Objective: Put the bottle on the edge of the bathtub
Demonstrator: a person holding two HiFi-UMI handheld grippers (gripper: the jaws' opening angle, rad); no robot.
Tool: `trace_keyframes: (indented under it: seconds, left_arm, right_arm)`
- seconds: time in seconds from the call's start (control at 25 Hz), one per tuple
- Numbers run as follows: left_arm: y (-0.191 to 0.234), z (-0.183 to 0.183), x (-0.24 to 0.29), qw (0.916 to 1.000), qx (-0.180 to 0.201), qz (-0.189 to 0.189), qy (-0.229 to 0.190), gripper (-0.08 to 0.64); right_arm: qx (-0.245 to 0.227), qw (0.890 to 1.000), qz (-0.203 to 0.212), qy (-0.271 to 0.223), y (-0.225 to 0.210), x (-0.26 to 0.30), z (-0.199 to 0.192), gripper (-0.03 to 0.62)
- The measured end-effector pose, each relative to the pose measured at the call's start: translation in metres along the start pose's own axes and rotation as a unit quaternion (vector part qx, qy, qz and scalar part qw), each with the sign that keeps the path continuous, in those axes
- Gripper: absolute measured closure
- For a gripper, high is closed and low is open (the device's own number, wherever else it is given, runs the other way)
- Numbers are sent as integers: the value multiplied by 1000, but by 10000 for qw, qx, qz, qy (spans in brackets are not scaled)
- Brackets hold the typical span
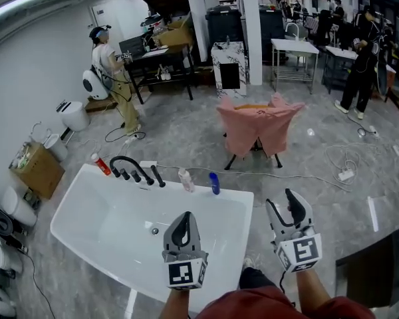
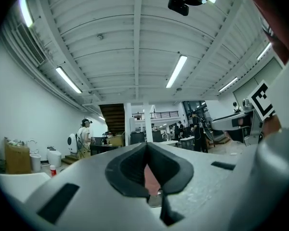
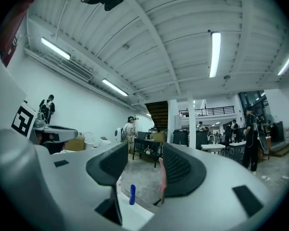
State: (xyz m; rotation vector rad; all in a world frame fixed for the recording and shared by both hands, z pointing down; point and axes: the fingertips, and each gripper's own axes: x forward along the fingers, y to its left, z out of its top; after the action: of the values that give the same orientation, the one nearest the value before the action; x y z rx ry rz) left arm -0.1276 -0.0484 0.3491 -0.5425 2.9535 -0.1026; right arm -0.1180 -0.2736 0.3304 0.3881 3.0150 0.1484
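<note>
A white bathtub lies below me in the head view. On its far edge stand a red bottle, a black faucet, a pale clear bottle and a blue bottle. My left gripper hangs over the tub's near right part, shut and empty; its jaws meet at the tips in the left gripper view. My right gripper is open and empty, just off the tub's right end. In the right gripper view the blue bottle shows far off between the jaws of the right gripper.
A chair draped with pink cloth stands beyond the tub. A cardboard box and white toilets line the left wall. Cables trail over the grey floor. People stand by tables at the back.
</note>
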Motion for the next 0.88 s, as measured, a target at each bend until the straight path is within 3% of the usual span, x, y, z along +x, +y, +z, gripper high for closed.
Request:
trace_keyframes:
  seconds: [0.36, 0.64, 0.76, 0.88]
  left_arm:
    - [1, 2, -11, 9999, -70, 115, -58, 557]
    - [3, -2, -20, 9997, -93, 204, 6, 557]
    - [5, -3, -22, 9997, -100, 219, 0, 557]
    - [6, -3, -23, 9997, -110, 211, -14, 557]
  right_arm:
    - [16, 9999, 113, -33, 9, -6, -3, 371]
    - [65, 9999, 100, -73, 11, -11, -3, 414]
    - [35, 10000, 30, -87, 13, -12, -4, 447]
    - [25, 9998, -89, -160, 14, -12, -2, 553]
